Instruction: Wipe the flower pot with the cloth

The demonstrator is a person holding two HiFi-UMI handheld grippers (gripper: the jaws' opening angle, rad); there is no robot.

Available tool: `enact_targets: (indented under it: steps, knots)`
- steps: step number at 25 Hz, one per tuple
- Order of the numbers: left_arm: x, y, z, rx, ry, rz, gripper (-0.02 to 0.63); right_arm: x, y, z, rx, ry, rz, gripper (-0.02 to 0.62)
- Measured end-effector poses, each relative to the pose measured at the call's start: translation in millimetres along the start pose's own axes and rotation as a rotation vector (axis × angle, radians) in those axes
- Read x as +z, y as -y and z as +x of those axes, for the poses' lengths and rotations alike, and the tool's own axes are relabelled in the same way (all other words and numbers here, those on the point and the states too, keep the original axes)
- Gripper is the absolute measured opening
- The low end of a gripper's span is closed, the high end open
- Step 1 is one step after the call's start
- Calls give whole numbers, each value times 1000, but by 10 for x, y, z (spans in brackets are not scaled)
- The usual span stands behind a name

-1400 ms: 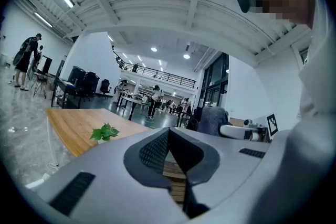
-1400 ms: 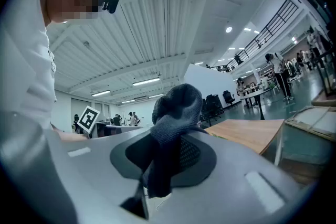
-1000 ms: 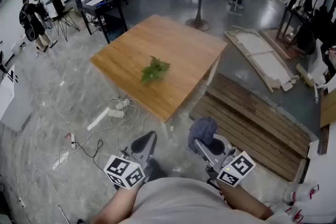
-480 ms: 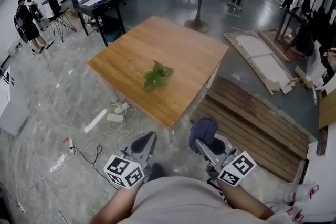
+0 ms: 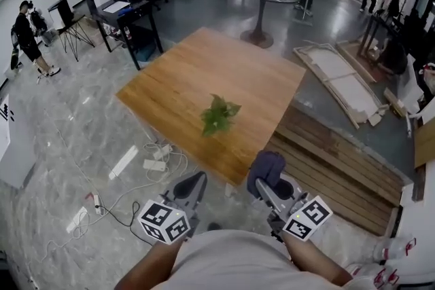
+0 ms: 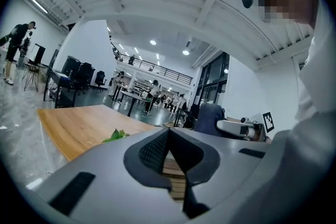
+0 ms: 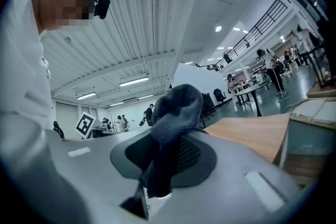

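The print I can pick out is the black-and-white square markers (image 5: 162, 221) on each tool's cube, patterns rather than words; the left hand-held gripper (image 5: 191, 185) has its jaws pressed together with nothing between them; the right hand-held gripper (image 5: 264, 181) is clamped on a bunched dark blue-grey cloth (image 5: 266, 168) that drapes over its tips; both are held close to the person's body, over the grey marbled floor (image 5: 61, 166), just short of the near corner of the square light-wood worktop (image 5: 197, 78); the green leafy plant (image 5: 219, 115) stands on that worktop towards this corner, bare wood all round it; its flower pot is hidden under the leaves; white power strips and loose cables (image 5: 153, 158) lie on the floor to the left, slatted wooden planks (image 5: 340, 166) to the right.
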State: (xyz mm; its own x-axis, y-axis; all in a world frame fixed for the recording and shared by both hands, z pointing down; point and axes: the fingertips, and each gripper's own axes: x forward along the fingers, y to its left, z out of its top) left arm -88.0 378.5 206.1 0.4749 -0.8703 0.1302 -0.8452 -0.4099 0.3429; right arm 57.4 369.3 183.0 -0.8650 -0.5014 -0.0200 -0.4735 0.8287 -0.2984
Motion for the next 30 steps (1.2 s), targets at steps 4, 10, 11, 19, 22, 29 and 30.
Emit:
enact_targets:
  steps: [4,10,11,19,22,29,30]
  knots:
    - [43,-301,111,-21,-31,-4,6,-52,90,289,-34,-1,12,67]
    - [5,-502,387,-29,-71,-30,6,-79,416,535,-63,-15,40,67]
    - [-7,-551,446,-25,-78,-36,6,-84,493,577,-66,-17,44,67]
    - [-23,-1008,1209,45,-125,-74,6,-124,1341,1062,-31,-50,85,67]
    - [23,-1172,1612,77,-140,-70,6,-95,1758,1291,0,-73,98,67]
    - [76,-1536,2441,160,-184,-63,6,-151,2619,1725,71,-139,166,67]
    - [77,-1592,2532,174,-190,-58,6,-168,2718,1769,80,-146,177,67]
